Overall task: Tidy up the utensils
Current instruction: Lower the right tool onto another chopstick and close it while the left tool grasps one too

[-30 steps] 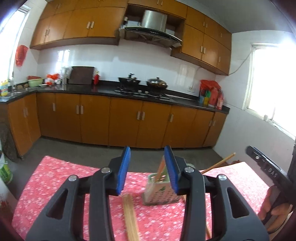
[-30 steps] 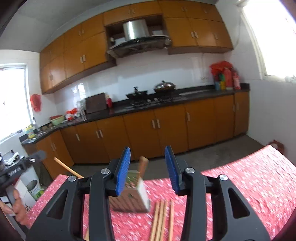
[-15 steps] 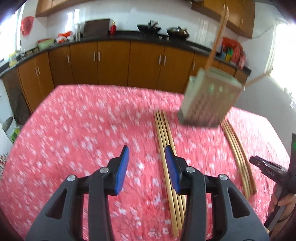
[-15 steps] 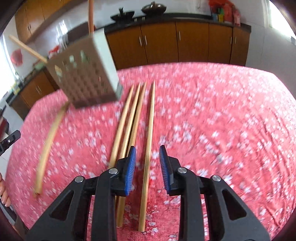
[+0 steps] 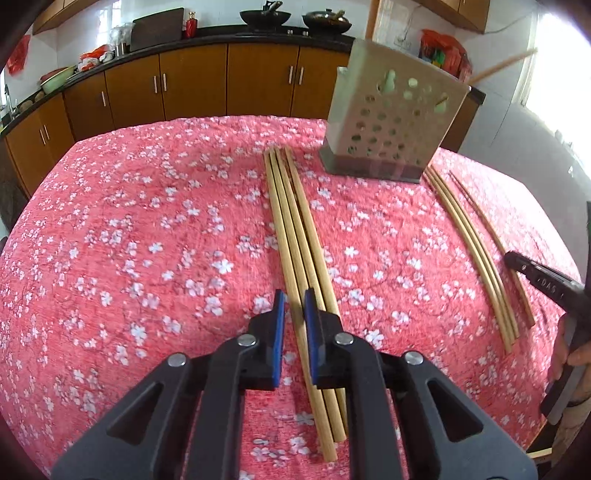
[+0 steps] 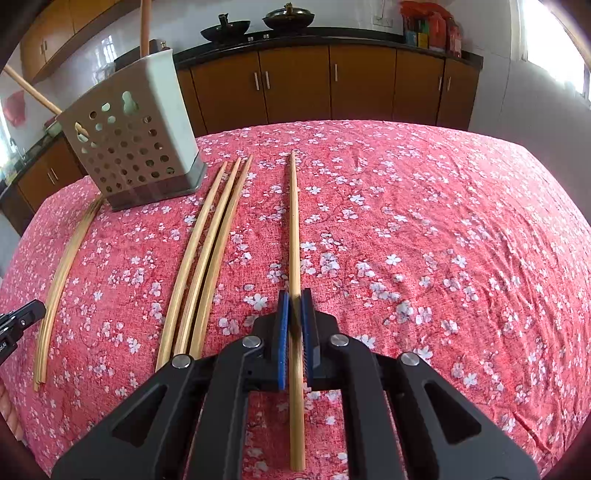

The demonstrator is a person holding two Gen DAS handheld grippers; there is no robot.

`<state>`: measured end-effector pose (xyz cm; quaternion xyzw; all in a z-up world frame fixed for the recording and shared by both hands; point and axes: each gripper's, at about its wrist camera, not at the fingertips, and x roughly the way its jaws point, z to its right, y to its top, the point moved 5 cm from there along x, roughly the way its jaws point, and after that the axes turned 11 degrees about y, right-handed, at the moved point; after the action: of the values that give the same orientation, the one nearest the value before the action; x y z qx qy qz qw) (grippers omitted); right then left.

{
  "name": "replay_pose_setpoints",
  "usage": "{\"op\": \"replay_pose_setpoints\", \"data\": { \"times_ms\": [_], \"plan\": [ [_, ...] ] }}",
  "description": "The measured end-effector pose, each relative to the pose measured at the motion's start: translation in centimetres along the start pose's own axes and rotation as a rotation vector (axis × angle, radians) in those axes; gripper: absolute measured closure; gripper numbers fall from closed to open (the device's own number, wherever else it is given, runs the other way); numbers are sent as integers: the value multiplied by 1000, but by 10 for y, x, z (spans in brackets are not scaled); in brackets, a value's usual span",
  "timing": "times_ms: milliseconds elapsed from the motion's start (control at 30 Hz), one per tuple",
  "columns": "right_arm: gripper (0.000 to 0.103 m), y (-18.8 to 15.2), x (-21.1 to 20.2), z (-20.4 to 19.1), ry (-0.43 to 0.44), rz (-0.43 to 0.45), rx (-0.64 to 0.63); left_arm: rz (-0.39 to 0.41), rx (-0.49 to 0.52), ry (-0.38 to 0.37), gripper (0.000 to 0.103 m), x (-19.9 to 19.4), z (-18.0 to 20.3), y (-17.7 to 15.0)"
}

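A perforated grey utensil holder (image 5: 391,122) stands on the red flowered tablecloth (image 5: 147,240) with two chopsticks in it; it also shows in the right wrist view (image 6: 136,147). Bamboo chopsticks lie in bundles on the cloth (image 5: 299,240) (image 5: 476,258). My left gripper (image 5: 294,301) is nearly shut around the leftmost chopstick of the middle bundle, jaws close on either side. My right gripper (image 6: 294,299) is shut on a single chopstick (image 6: 294,221) that lies apart from a group of three (image 6: 207,254).
Another chopstick bundle (image 6: 62,280) lies at the left in the right wrist view. Wooden kitchen cabinets (image 5: 192,81) and a black counter with woks (image 5: 291,16) stand behind the table. The table edge is near on all sides.
Both grippers have come down from looking across the kitchen to the cloth. Each has narrowed its jaws around a chopstick; the right one has closed on the single chopstick.
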<state>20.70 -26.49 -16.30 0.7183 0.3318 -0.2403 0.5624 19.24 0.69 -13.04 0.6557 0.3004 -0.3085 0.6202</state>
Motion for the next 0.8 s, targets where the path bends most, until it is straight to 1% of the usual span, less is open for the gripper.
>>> {"op": "replay_pose_setpoints", "data": {
  "times_ms": [200,233,333,400,467,567,633,700,800],
  "plan": [
    [95,0,0,1,6,2,0,-9,3,34,91,3,-4,-1],
    [95,0,0,0,5,2,0,-21,6,48,93,6,-5,-3],
    [95,0,2,-1,-1,1,-5,-5,34,79,93,10,-2,-2],
    [95,-1,1,-2,-8,0,-12,-1,31,81,93,12,-1,-2],
    [95,-2,2,-5,14,-2,-14,1,25,86,94,13,-3,-1],
    [95,-2,2,-7,19,-6,-28,-2,-4,107,95,20,-12,7],
    [95,0,2,-3,-7,-3,-30,-5,-34,135,95,26,-23,14],
    [96,5,3,9,-34,6,-1,-10,-72,147,95,30,-36,19],
    [96,10,2,23,-55,16,33,-9,-107,131,95,34,-49,23]
  ]
}}
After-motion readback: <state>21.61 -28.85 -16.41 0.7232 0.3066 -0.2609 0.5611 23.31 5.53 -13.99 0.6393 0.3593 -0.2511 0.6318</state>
